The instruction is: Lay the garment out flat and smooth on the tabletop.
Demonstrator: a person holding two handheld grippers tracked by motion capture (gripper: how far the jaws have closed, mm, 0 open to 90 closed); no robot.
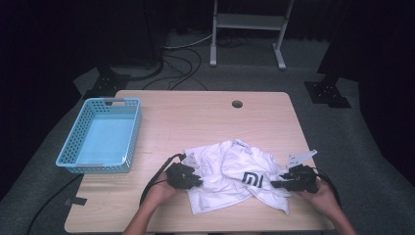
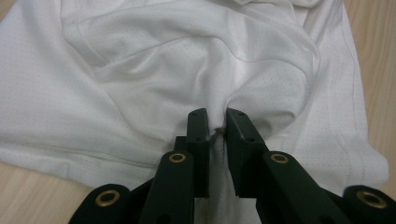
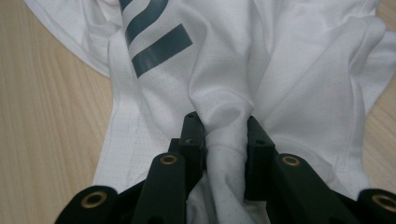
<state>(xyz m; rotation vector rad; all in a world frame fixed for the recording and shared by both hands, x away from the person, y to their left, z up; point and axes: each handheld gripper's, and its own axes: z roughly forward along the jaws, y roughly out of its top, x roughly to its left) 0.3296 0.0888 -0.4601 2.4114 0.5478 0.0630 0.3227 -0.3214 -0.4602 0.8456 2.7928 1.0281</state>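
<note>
We had the crumpled white mesh-knit T-shirt with the dark block logo (image 1: 240, 177) lying near the front edge of the light wooden desk (image 1: 205, 115), a little right of its middle, with a pale blue perforated plastic basket (image 1: 100, 135) standing well apart at the desk's left edge.

The left gripper (image 1: 192, 179) sat at the shirt's left side. In the left gripper view its 2 black fingers (image 2: 198, 128) were drawn almost together on a thin pinch of cloth (image 2: 217, 132), the fabric puckering away from them. The right gripper (image 1: 281, 184) sat at the shirt's right side, near the logo (image 3: 154, 39). In the right gripper view its fingers (image 3: 192, 135) stood wider apart, squeezing a thick rolled bunch of cloth (image 3: 225, 135) between them.

We judged the step to be taking hold of the shirt at both sides, so that it could be lifted and spread or folded. To do it well, we thought both holds had to be firm before any lift: the left pinch looked shallow, at the fingertips only, and could slip once the cloth took weight, so seating more fabric deeper between the fingers seemed wise. The right bunch held several layers, which could leave the shirt twisted; a hem or seam would have served better. We reckoned the 2 hands should rise together and draw apart evenly, keeping the shirt clear of the desk's front edge.
</note>
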